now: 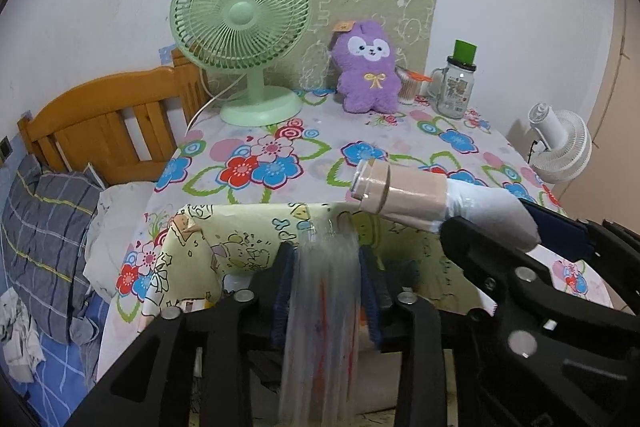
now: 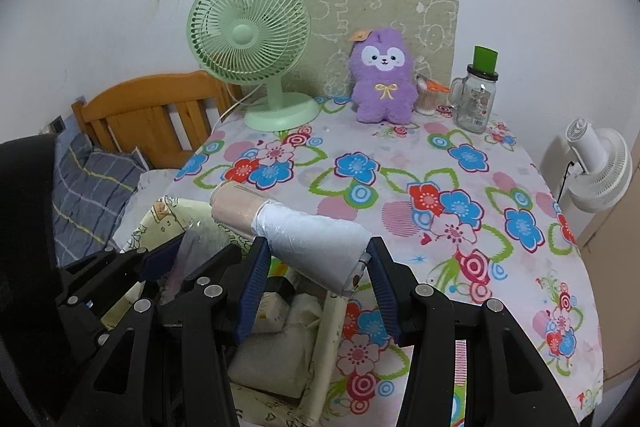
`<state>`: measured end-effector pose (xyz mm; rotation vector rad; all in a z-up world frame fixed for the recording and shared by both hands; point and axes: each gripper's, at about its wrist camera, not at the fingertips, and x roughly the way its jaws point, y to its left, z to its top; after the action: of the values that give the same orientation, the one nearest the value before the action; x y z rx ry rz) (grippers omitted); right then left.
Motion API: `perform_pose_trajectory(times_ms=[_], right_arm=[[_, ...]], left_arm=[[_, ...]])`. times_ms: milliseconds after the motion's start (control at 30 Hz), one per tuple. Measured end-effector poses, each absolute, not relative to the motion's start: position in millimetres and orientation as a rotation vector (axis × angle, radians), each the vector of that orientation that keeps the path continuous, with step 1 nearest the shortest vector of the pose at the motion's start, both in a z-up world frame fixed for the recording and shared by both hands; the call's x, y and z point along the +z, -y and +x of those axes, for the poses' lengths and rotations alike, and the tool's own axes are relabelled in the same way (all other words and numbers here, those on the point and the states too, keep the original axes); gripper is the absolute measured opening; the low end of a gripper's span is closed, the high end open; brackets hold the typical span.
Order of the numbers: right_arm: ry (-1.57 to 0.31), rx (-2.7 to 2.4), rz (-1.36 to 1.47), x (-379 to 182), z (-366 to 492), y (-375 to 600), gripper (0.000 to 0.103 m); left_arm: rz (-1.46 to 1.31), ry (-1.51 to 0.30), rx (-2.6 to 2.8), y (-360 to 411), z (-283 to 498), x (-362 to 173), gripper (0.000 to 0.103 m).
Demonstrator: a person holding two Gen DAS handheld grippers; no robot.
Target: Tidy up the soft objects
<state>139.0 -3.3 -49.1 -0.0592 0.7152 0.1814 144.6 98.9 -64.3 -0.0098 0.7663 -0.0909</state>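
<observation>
Two hand-held grippers reach forward and downward over the near edge of a table (image 2: 500,195) covered in a bright flowered cloth. They sit side by side, close together, above an open box (image 1: 240,231) papered with pale yellow cartoon prints that stands at the table's near left corner.

The right gripper (image 2: 316,263) is clamped on a roll (image 2: 316,239) wrapped in white plastic, with a tan sleeve at its far end. Its blue pads press the white end from both sides, and the roll sticks out to the left and away, over the box's rim.

The left gripper (image 1: 326,267) has a clear, crinkled plastic bag (image 1: 324,291) hanging between its blue pads, blurred and streaked. The pads stand just at the bag's edges; whether they press on it cannot be told. The bag hangs down over the inside of the box. In the right wrist view, pale soft bundles (image 2: 276,351) lie in the box.

At the back of the table, against the white wall, stand a green fan (image 1: 242,39), a purple plush (image 1: 368,67), a small tub of cotton swabs (image 1: 408,87) and a glass jar (image 1: 454,87) with a green top. A sheet of card (image 1: 380,7) with doodles leans on the wall behind them.

To the left is a bed with a wooden headboard (image 1: 104,123) and a grey checked pillow (image 1: 48,243). A white fan (image 1: 560,147) stands beyond the table's right edge.
</observation>
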Motion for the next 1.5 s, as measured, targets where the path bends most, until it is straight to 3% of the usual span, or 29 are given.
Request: perform_pose_trajectory(times_ms=[167, 333, 600, 667, 733, 800, 1500], right_arm=[[-0.722, 0.19, -0.084, -51.8, 139.8, -5.8, 0.053], [-0.732, 0.211, -0.091, -56.3, 138.4, -14.1, 0.053], [-0.75, 0.258, -0.092, -63.3, 136.0, -27.8, 0.056], [-0.749, 0.264, -0.098, -63.5, 135.7, -30.2, 0.064], [-0.741, 0.262, -0.104, -62.9, 133.3, -31.4, 0.08], [-0.731, 0.263, -0.107, -61.3, 130.5, -32.1, 0.083], [-0.684, 0.188, -0.061, -44.2, 92.6, 12.4, 0.094]], left_arm=[[-0.007, -0.775, -0.085, -105.0, 144.1, -67.5, 0.074], [0.0, -0.776, -0.085, -109.8, 136.4, -67.7, 0.083], [0.004, -0.783, -0.068, -119.7, 124.5, -68.0, 0.09], [0.004, -0.784, -0.059, -122.1, 122.8, -68.2, 0.092], [-0.002, -0.783, -0.051, -125.4, 120.7, -68.3, 0.092], [-0.007, -0.781, -0.045, -127.8, 118.8, -68.0, 0.093], [0.026, -0.728, -0.085, -91.6, 88.0, -50.7, 0.101]])
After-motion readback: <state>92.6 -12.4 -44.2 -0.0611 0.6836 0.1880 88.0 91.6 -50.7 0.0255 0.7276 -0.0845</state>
